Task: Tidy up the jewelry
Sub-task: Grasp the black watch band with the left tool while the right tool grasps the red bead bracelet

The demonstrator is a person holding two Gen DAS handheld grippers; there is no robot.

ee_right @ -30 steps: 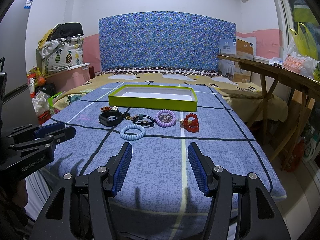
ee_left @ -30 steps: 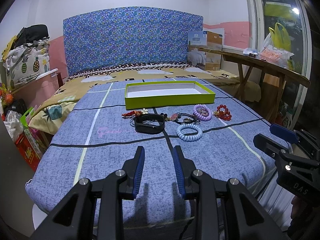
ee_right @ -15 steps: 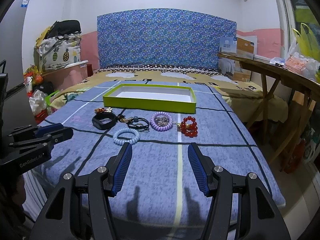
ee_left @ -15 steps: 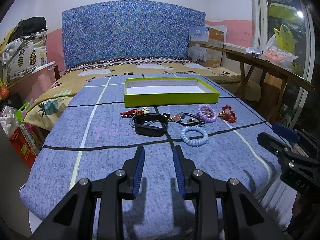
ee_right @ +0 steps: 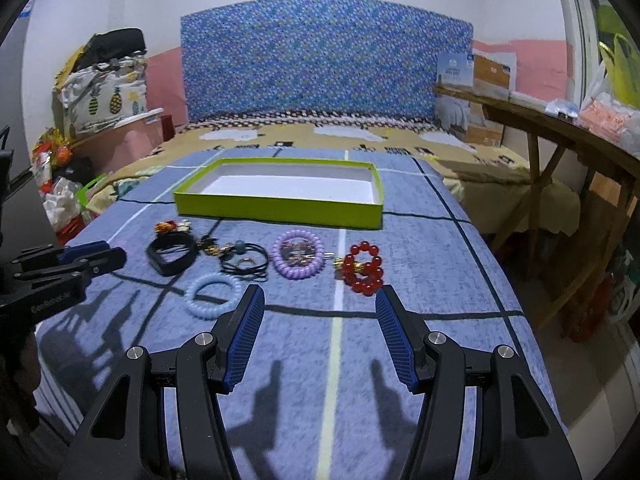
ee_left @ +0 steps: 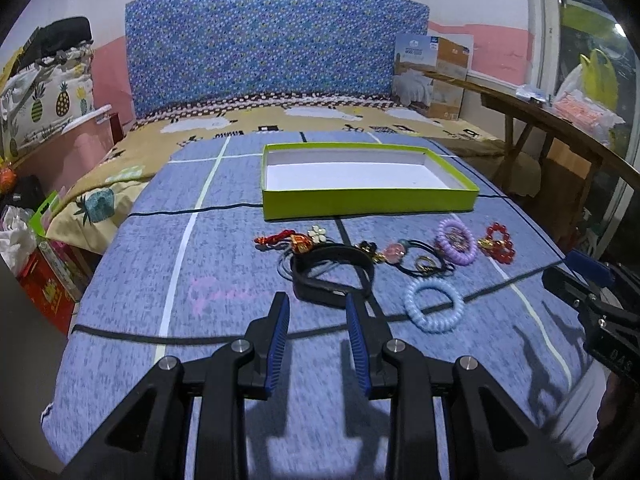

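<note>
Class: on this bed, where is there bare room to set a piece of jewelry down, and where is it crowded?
Free: the white floor of the shallow lime-green cardboard tray, and the blue blanket nearer than the pale-blue coil hair tie. Crowded: the row from black wristband to red bead bracelet.

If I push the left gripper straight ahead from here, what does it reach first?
Most likely the black band: it lies just beyond the open left gripper, almost centred between its fingers. The light blue coil ring sits off to the right of that line. Depth is hard to judge.
</note>
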